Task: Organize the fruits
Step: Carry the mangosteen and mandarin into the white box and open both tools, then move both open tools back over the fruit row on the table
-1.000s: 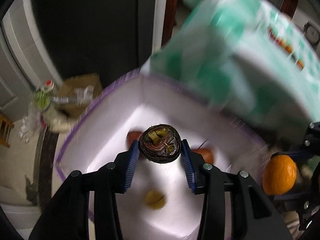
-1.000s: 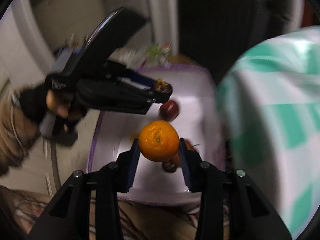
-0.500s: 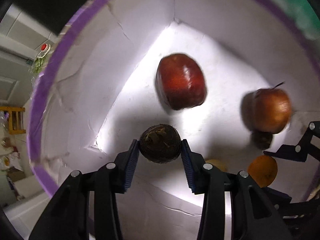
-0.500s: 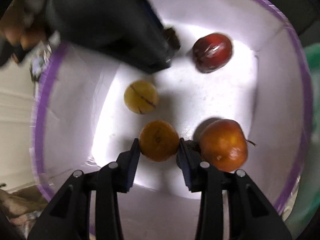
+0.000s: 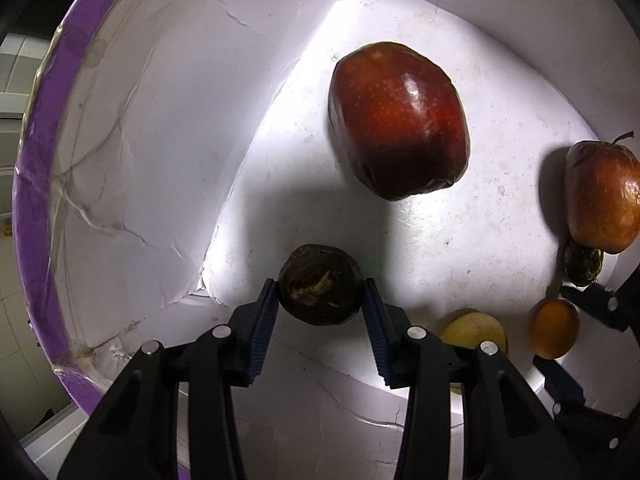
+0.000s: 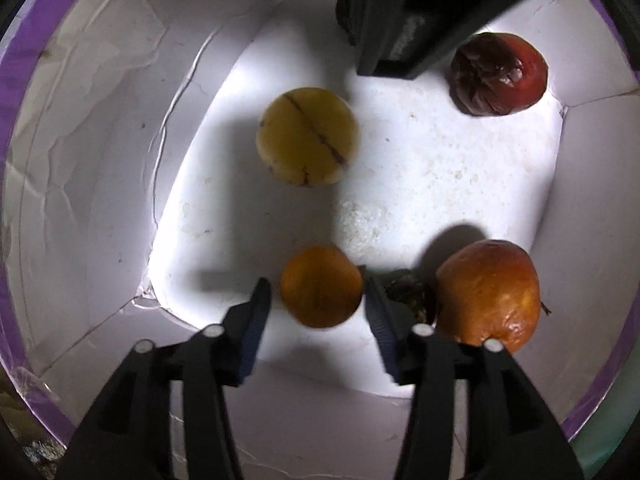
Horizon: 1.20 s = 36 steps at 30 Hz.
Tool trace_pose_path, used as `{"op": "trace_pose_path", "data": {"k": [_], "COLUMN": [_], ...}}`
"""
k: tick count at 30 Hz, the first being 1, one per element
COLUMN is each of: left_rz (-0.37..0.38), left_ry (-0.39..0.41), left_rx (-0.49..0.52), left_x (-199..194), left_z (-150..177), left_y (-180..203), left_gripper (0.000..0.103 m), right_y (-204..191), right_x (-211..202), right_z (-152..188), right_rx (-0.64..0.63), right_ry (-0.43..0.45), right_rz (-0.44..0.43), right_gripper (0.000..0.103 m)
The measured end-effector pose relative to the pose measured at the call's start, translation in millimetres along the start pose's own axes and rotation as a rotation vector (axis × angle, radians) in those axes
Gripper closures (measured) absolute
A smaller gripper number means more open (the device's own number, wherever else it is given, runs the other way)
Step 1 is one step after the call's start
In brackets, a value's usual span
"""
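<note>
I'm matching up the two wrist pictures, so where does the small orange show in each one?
Left wrist view: the small orange sits low at the right edge, between the right gripper's opening jaws.
Right wrist view: the orange is low centre, between that gripper's jaws, a gap beside its left pad.
Shared landmark: the yellow fruit next to it on the box floor.

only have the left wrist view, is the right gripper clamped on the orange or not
observer: no, the right gripper has its jaws opening. the orange sits between them with a gap on one side.
operator: what's the yellow thing half hidden low in my view
observer: a whole round yellow fruit with a dark line running across it.
operator: red apple looks fine from here
observer: the red apple is dark and wrinkled on the side facing the right camera.
</note>
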<state>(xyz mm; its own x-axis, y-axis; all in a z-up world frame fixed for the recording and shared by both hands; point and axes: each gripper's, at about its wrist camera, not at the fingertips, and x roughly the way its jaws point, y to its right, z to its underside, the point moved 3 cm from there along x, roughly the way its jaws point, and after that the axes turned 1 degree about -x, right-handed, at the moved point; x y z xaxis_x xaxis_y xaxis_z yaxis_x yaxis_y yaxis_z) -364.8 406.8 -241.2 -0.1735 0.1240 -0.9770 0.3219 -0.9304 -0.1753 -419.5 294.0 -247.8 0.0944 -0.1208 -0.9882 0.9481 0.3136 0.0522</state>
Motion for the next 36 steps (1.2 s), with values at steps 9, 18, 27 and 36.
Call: {"op": "trace_pose_path", "data": {"k": [9, 18, 27, 36], "left_rz": [0.041, 0.007, 0.173, 0.448], "left_ry": [0.065, 0.371, 1.002, 1.005], "left_rx": [-0.067, -0.175, -0.107, 0.099], "left_x": [-15, -134, -356, -399], "left_z": [0, 15, -4, -108], "left_y": [-5, -16, 67, 270], "left_gripper": [0.031, 0.021, 0.016, 0.016], "right_y": [6, 60, 153, 244], "right_x": [-35, -220, -317, -245], "right_z": [12, 96, 286, 509], "right_rx": [0.071, 0.258, 0.74, 1.363], "right_ry": [0.148, 0.738, 1.073, 1.018], "right_rz": [0.002, -0.015, 0.203, 0.282], "right_gripper": [0.023, 0.02, 0.003, 0.003]}}
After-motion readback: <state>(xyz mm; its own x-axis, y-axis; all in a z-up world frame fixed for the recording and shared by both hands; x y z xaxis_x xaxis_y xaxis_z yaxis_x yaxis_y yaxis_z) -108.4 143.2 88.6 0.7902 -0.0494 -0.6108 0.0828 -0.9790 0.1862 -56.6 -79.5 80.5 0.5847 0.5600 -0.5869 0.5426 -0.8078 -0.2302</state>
